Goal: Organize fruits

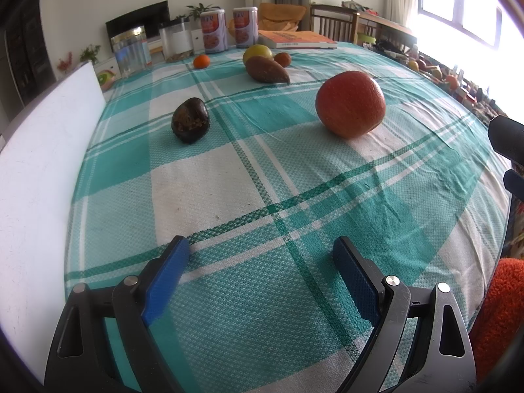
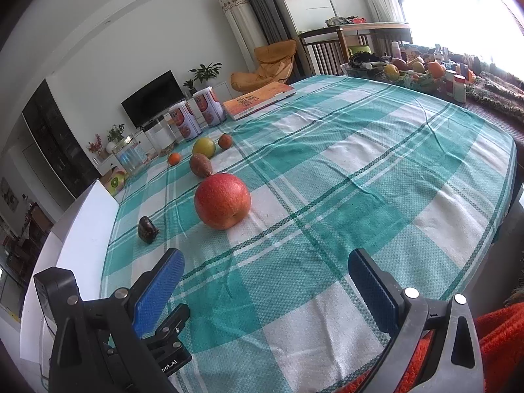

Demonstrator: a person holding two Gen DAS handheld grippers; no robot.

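A large red-orange fruit [image 1: 350,103] [image 2: 222,200] lies on the green checked tablecloth [image 1: 262,177]. A dark brown fruit [image 1: 190,119] [image 2: 147,229] lies to its left. Farther back lie a brown pointed fruit [image 1: 266,69] [image 2: 200,164], a yellow-green fruit [image 1: 257,53] [image 2: 203,146], a small orange [image 1: 201,61] [image 2: 174,158] and a small reddish fruit [image 1: 282,59] [image 2: 225,140]. My left gripper [image 1: 262,252] is open and empty, low over the cloth. My right gripper [image 2: 265,263] is open and empty, to the right of the left one.
A white board [image 1: 42,177] runs along the table's left edge. Two cans [image 1: 214,31], clear jars [image 1: 131,52] and an orange book [image 1: 296,39] stand at the far edge. A fruit basket [image 2: 409,72] and bottles sit at the far right. Red fabric [image 2: 501,344] lies near right.
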